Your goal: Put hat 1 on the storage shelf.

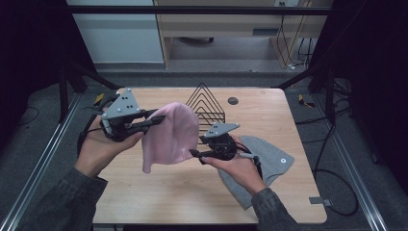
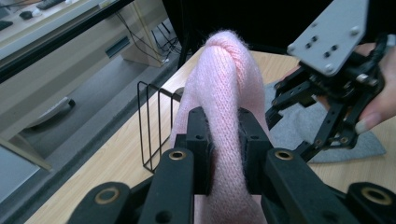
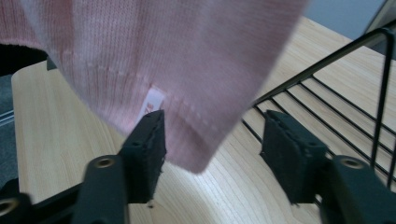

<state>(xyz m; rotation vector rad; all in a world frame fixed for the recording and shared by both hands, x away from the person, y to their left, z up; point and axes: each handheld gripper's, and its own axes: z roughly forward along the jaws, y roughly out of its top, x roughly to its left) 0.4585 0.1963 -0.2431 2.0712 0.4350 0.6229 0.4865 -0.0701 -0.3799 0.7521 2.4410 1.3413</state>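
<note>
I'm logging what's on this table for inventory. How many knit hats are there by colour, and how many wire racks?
Pink hat: 1, clamped in the left gripper
Grey hat: 1, lying on the table
Black wire rack: 1
Total: 3

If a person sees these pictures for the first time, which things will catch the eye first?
First the pink knit hat, held up above the middle of the wooden table with the left gripper shut on it. The right gripper stands open at the hat's lower edge. A grey hat lies flat at the right, behind it a black wire rack.
</note>
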